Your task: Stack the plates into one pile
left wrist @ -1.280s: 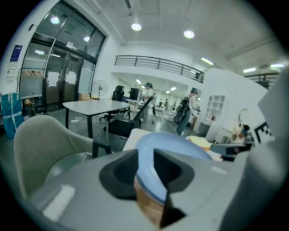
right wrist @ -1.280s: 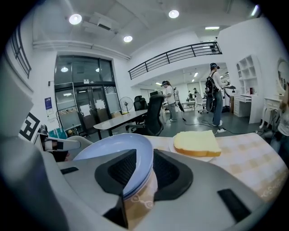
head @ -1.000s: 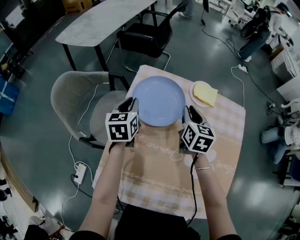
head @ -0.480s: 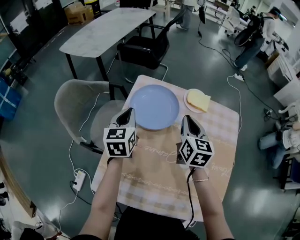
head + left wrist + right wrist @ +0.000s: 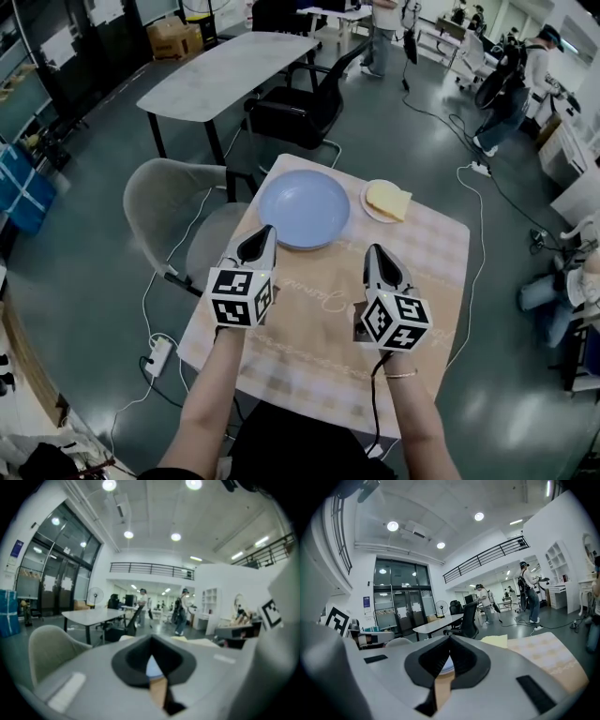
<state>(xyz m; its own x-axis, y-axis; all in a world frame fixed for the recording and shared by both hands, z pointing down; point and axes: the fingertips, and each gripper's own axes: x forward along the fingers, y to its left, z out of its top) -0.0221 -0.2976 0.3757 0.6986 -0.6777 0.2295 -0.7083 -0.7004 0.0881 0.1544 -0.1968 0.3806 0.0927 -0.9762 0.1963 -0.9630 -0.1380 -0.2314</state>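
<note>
On the table (image 5: pixel 412 272) the blue plate (image 5: pixel 304 208) lies flat, left tool (image 5: pixel 265 231) pressed together, right tool (image 5: pixel 374 250) just closed empty

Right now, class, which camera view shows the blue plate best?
The head view: the whole blue plate lies in sight from above. Both gripper views catch only a sliver of it past their closed jaws.

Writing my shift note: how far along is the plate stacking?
Done: one blue plate lies on the table; others beneath it can't be told. In hand: nothing; left gripper and right gripper hover empty, jaws just closed. To do: the small plate with a yellow slab stands apart.
</note>
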